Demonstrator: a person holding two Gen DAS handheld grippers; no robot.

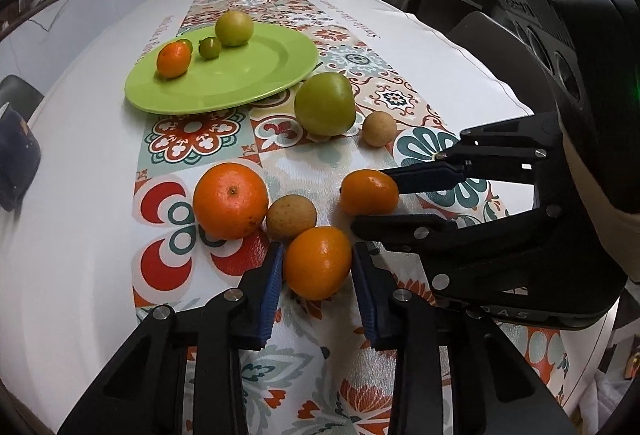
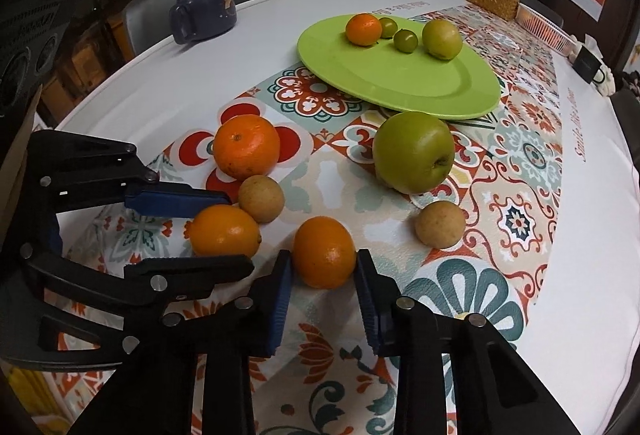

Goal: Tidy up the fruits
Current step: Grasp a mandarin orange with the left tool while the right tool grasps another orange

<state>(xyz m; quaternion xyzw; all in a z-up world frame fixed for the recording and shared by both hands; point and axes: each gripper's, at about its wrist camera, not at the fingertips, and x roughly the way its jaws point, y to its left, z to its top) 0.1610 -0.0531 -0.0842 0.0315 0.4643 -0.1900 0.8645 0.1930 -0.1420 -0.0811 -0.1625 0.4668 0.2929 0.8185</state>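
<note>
Now, left tongs (image 1: pixel 317 251): closed on the left mandarin (image 1: pixel 318 263), pads touching both its sides; it rests on the cloth (image 1: pixel 100 163).
Orange (image 1: pixel 231 200): at 10 o'clock of the left mandarin, just beside it.
Brown fruit (image 1: pixel 291 217): at 11 o'clock of that mandarin, against it and the orange.
Plate (image 1: pixel 248 83): farther off at 11 o'clock, holding four fruits (image 1: pixel 234 28), one orange and three green.
Apple (image 1: pixel 325 109): on the cloth at 5 o'clock of the plate, by its rim.
Right tongs (image 2: pixel 323 267): closed on the right mandarin (image 2: pixel 324 253), pads touching both sides; it lies on the cloth at 1 o'clock of the left mandarin.
</note>
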